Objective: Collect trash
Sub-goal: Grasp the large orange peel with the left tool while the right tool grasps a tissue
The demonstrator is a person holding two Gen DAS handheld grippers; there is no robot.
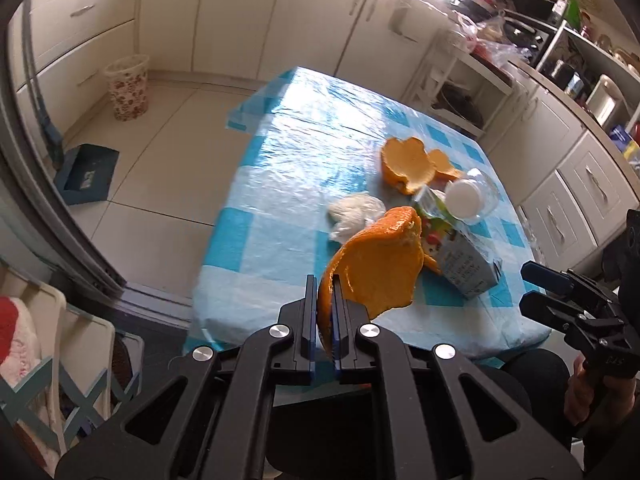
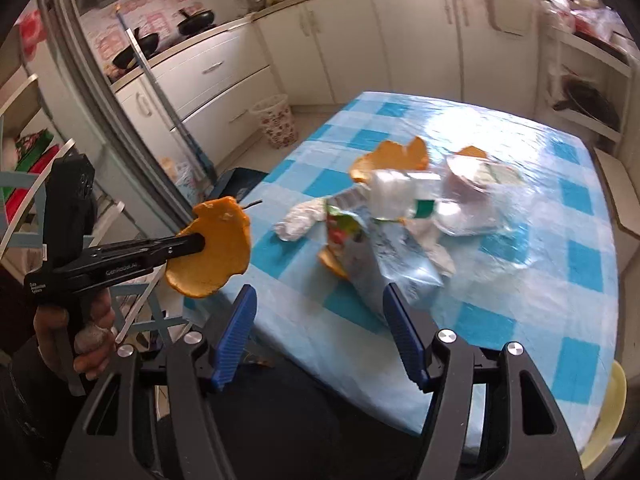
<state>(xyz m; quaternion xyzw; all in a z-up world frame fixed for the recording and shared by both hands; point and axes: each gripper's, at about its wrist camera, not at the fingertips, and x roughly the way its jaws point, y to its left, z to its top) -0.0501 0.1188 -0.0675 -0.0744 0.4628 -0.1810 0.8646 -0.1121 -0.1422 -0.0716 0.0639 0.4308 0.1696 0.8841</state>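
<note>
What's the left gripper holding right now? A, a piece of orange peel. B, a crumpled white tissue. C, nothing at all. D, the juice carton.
A: the left gripper is shut on a piece of orange peel, lifted off the table, while the tissue and juice carton lie on the checked tablecloth.

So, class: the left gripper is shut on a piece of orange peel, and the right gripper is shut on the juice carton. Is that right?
Not quite. The right gripper is open and empty, as the right wrist view shows; the juice carton lies on the table beyond it. The left gripper is indeed shut on the orange peel.
</note>
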